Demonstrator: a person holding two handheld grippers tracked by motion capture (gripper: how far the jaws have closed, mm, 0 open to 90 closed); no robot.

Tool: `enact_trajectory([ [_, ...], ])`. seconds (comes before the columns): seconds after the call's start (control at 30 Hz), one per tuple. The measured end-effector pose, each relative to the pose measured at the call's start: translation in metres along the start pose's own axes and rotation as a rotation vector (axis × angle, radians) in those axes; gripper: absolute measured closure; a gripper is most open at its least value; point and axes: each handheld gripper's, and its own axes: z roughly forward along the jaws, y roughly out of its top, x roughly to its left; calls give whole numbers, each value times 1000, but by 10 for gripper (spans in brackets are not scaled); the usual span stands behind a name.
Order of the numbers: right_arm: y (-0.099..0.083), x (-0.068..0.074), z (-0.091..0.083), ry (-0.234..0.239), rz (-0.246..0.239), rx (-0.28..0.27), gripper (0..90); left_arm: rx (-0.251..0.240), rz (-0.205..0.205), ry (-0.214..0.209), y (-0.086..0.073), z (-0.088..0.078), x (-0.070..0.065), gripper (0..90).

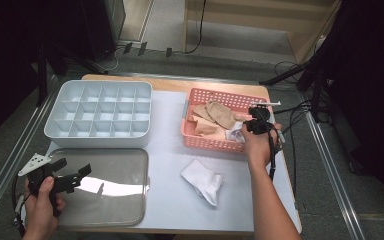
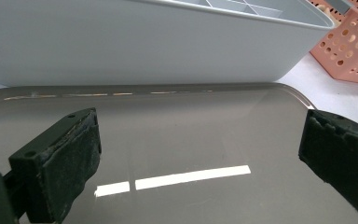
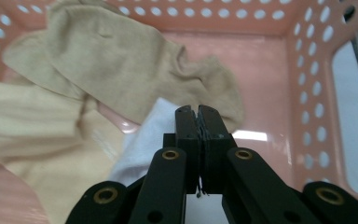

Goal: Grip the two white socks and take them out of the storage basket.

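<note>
White cloth [image 3: 142, 140], folded and soft, lies in the near right corner of the pink perforated plastic basket [image 1: 200, 142], and the right hand-held gripper [image 3: 198, 114] has its jaws pressed together at the cloth's edge; whether any fabric is pinched between them cannot be told. Nearest the person, the left hand-held gripper [image 1: 72, 176] hovers with its jaws wide apart and nothing between them, over the grey glossy flat lid [image 1: 120, 200] that lies at the desk's [image 1: 167, 130] front left. Just right of that lid, a second white folded sock [image 1: 202, 181] rests alone on the bare pale surface, well apart from the lid's edge and near the basket's front wall. Farther back, the basket also holds several beige socks [image 1: 215, 116] heaped toward its left and middle, while its far right floor is bare pink plastic. At the back left stands the pale grey plastic divider box [image 1: 100, 114], touching or just beside the lid's far edge; its many small compartments hold nothing. An open strip of desk runs between box and basket, and another along the front right edge.
</note>
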Motion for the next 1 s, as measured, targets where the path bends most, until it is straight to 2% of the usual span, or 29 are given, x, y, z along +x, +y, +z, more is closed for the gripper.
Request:
enact_trajectory([
  [0.1, -1, -5, 2, -14, -15, 25, 885, 6, 3, -1, 0, 1, -1, 0],
  [0.17, -1, -6, 3, 14, -8, 37, 865, 4, 3, -1, 0, 1, -2, 0],
  [0.27, 0, -3, 4, 97, 1, 51, 739, 6, 1, 0, 0, 1, -1, 0],
  [0.37, -1, 6, 7, 110, -41, 90, 633, 6, 0, -2, 0, 1, -1, 0],
  [0.43, -1, 10, 10, 91, -61, 127, 555, 4, 1, -1, 0, 0, -1, 0],
  [0.5, 0, 11, 13, 83, -56, 148, 479, 0, 1, -1, 0, 0, -1, 0],
  [0.6, 2, 13, 19, 94, -42, 207, 367, 0, 0, 1, 0, -1, 1, 0],
  [0.67, 3, 14, 22, 85, -42, 230, 315, -2, -4, 1, 0, -1, 1, 0],
  [0.73, 5, 15, 26, 71, -37, 274, 253, -3, -4, 1, 0, -1, 1, 0],
  [0.83, 7, 15, 31, 57, -17, 328, 216, -1, -1, 1, 0, -1, 1, 0],
  [0.87, 8, 14, 32, 46, -12, 354, 218, -1, -2, 1, 0, -1, 1, 0],
  [1.0, 8, 12, 37, 21, 2, 390, 258, -3, -4, 0, 0, -1, 1, 0],
])
